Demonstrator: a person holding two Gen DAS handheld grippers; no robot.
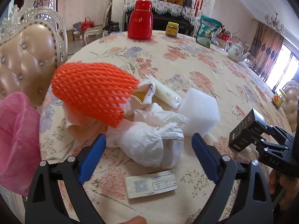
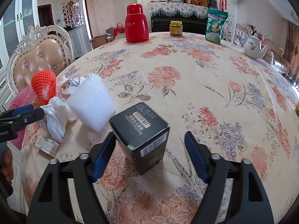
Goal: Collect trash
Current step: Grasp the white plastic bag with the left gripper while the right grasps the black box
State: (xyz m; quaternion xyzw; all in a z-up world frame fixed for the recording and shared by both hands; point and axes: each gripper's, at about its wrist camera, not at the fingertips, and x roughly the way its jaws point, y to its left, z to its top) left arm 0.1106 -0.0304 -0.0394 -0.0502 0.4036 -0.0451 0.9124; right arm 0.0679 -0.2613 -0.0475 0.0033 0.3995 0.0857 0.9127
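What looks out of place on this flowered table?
A heap of litter by the chair-side edge: orange foam net, crumpled white plastic, foam block, a flat label. Nearer the right tongs, a black box stands tilted.

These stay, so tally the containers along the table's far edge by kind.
Red flask: 1
Yellow-lidded jar: 1
Green pouch: 1
White teapot: 1
Total: 4

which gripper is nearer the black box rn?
Right. The right gripper straddles the black box, jaws open either side of it. The left gripper is off at the crumpled white paper, well apart from it.
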